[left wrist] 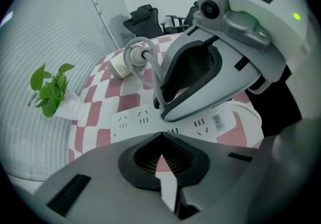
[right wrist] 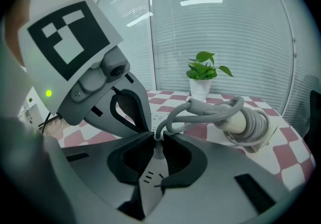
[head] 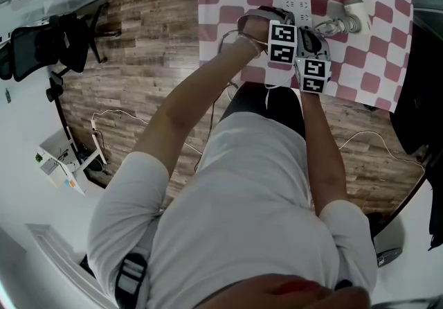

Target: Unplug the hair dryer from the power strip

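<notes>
The right tongs (right wrist: 157,135) clamp a grey plug (right wrist: 157,149) over the white power strip (right wrist: 151,188).

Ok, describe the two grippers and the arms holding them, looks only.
The left gripper and right gripper look alike. Each has a pale grey moulded shell, black ribbed pads set in dark surrounds, a round camera lens and a small green light. Each also carries a white cube with black square markers. The person wears a white short-sleeved shirt, and the forearms are bare.
</notes>
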Available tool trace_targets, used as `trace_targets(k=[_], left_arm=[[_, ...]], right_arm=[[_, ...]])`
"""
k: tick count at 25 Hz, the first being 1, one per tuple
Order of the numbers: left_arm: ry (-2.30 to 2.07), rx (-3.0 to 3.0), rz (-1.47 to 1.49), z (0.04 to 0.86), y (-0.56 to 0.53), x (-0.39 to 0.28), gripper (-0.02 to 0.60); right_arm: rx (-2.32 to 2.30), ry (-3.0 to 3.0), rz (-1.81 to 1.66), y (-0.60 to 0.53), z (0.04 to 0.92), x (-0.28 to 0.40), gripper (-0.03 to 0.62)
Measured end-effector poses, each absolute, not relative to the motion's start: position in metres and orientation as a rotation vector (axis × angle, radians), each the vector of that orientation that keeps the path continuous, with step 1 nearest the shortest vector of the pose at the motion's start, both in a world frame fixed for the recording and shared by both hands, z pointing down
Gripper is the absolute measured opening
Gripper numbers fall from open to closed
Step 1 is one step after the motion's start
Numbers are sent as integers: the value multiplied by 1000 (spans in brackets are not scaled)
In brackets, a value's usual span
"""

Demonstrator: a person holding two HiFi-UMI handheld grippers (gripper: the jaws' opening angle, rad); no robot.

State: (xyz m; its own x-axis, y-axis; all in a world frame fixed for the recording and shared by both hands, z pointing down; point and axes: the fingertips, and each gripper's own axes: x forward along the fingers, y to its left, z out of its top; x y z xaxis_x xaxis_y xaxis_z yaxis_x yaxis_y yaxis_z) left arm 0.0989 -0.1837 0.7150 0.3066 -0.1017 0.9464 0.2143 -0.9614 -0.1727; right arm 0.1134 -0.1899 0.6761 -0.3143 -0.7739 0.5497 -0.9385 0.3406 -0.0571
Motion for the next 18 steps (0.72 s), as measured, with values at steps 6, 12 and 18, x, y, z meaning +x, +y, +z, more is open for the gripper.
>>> trace_targets(k=[6, 12, 18], left_arm=[[-129, -2332, -1684, 716, -183, 99, 31], [-158, -2353, -1802, 716, -184, 99, 31], [-199, -2284, -1813, 716, -183, 100, 29]], right_arm=[[1473, -2188, 544, -191, 676, 113, 72], [1429, -2184, 497, -189, 673, 110, 67], [1420, -2205, 505, -190, 673, 112, 66]])
